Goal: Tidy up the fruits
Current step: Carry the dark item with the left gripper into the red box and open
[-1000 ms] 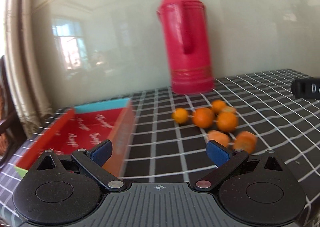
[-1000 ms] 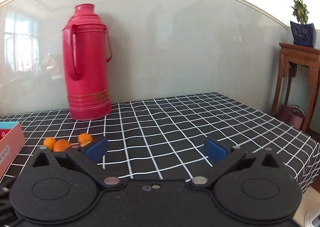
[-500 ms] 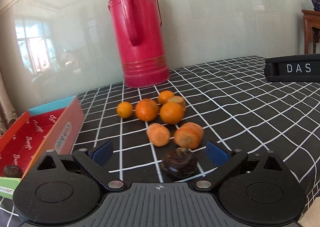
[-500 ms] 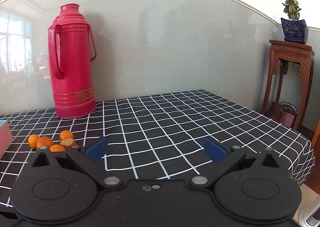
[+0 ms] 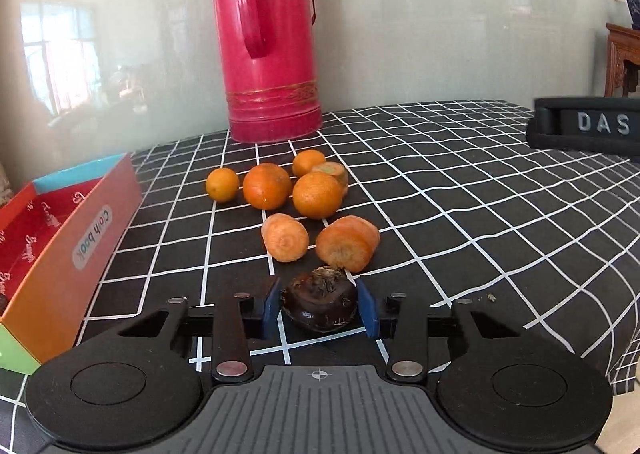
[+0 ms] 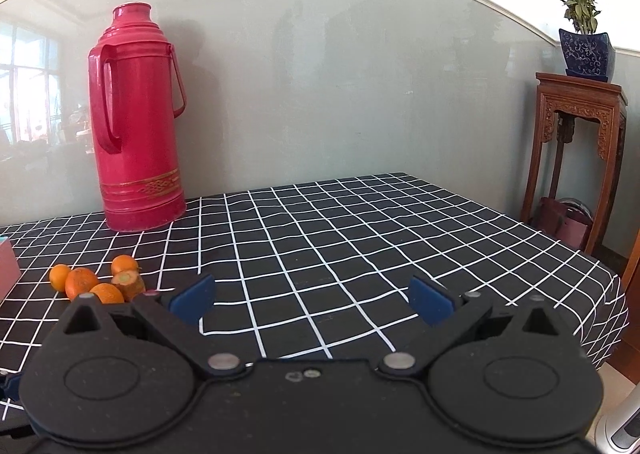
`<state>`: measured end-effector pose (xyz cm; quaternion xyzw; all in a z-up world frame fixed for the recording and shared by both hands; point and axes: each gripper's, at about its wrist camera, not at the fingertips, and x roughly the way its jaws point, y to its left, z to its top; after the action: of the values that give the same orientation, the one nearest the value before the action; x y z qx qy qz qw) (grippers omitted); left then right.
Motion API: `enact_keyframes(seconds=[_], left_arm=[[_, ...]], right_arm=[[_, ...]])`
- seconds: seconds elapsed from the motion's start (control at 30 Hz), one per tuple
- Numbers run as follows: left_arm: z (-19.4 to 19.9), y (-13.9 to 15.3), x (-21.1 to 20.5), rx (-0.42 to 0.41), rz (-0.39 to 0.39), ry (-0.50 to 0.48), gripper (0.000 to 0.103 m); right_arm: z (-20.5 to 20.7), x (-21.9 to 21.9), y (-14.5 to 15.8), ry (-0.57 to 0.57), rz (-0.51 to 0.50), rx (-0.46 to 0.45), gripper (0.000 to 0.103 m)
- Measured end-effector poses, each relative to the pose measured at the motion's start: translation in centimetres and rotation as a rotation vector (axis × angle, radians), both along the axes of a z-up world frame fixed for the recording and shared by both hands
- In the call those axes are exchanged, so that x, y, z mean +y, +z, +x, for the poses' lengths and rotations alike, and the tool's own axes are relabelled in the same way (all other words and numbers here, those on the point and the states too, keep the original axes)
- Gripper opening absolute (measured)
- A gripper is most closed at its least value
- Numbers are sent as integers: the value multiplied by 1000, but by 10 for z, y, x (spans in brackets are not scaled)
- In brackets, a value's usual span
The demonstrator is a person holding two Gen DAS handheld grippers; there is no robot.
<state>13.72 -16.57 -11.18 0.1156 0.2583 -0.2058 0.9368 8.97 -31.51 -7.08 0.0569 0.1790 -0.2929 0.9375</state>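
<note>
My left gripper [image 5: 319, 308] is shut on a dark brown water chestnut [image 5: 319, 306] low over the checked tablecloth. Just beyond it lie two carrot pieces [image 5: 285, 237] [image 5: 347, 243], and behind them several small oranges [image 5: 267, 186] with a third carrot stub [image 5: 331, 171]. An open red-lined box [image 5: 52, 238] sits to the left. My right gripper [image 6: 312, 300] is open and empty over bare cloth; the oranges [image 6: 81, 282] show at its far left.
A tall red thermos [image 5: 267, 38] stands at the back against the wall, also in the right wrist view [image 6: 138, 126]. The other gripper's body marked DAS [image 5: 588, 126] is at the right. A wooden stand [image 6: 576, 158] with a potted plant stands beyond the table's right edge.
My left gripper swung right from the box to the fruit pile, came up to the water chestnut and closed on it. My right gripper turned slightly and stayed open.
</note>
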Motion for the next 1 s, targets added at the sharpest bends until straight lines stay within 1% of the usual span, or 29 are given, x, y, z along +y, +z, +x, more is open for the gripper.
enact_keyframes(seconds=[0.1,0.17,0.27,0.37,0.47,0.57,0.67,0.83,1.0], left_arm=[[0,1,2,8,-9,3,40],[0,3,4,-6,-14,13,40],[-2,9,10,-64,-12,36,40],[-5,15,16,-138,9,73,40],[-5,22,25,-186,20,116,40],[-1,31,39,-241,25,180,40],[7,38,58,-270,26,265,40],[29,47,99,-245,3,425,40],[50,44,133,-166,-18,547,40]], right_arm=[[1,2,0,11,-9,-1,97],[1,3,0,18,-9,-1,97],[2,3,1,26,-10,-5,97],[3,4,1,33,-5,-5,97],[4,8,2,43,-4,-7,97],[6,13,2,59,-6,-10,97],[8,20,3,77,-8,-11,97],[16,32,1,110,-11,-1,97],[23,44,0,146,-18,9,97]])
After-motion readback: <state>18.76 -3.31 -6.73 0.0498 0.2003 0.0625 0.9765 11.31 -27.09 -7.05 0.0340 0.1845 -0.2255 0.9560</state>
